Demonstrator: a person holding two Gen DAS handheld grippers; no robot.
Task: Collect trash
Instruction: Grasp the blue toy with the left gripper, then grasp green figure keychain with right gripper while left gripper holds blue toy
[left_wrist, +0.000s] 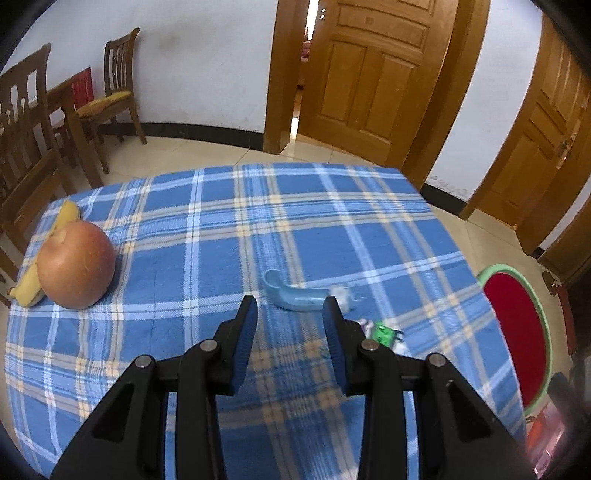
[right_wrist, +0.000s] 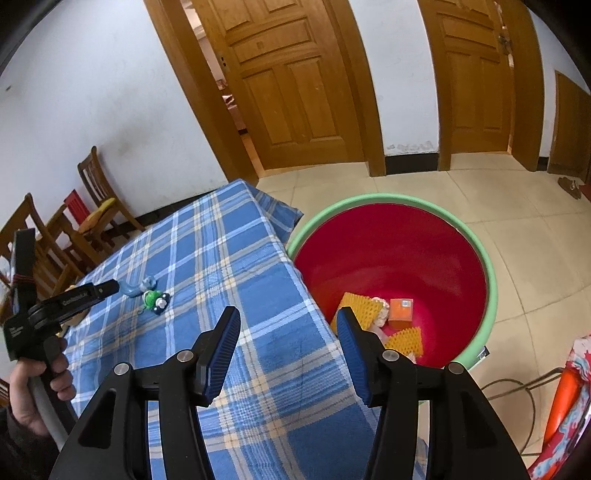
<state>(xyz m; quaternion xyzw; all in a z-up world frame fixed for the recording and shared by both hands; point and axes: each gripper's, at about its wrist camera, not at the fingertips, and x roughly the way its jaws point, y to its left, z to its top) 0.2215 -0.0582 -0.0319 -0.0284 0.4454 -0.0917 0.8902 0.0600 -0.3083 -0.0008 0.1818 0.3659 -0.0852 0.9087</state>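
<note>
A light-blue curved plastic piece (left_wrist: 295, 295) with a clear crumpled bit at its right end lies on the blue plaid tablecloth (left_wrist: 221, 240). My left gripper (left_wrist: 290, 314) is open just short of it, with nothing between the pads. A small green toy-like item (left_wrist: 384, 332) lies to the right of it. The right wrist view shows the same blue piece (right_wrist: 140, 286) and green item (right_wrist: 155, 299) near the left gripper's tip (right_wrist: 110, 286). My right gripper (right_wrist: 288, 321) hangs open and empty over the table's edge beside the red bin (right_wrist: 388, 251).
An apple (left_wrist: 75, 264) and a banana (left_wrist: 55, 236) sit at the table's left. The green-rimmed bin (right_wrist: 491, 280) holds an orange box (right_wrist: 400, 312) and yellow waffle-textured pieces (right_wrist: 356, 308). Wooden chairs (left_wrist: 118, 85) stand by the wall. A hand (right_wrist: 37, 387) holds the left gripper.
</note>
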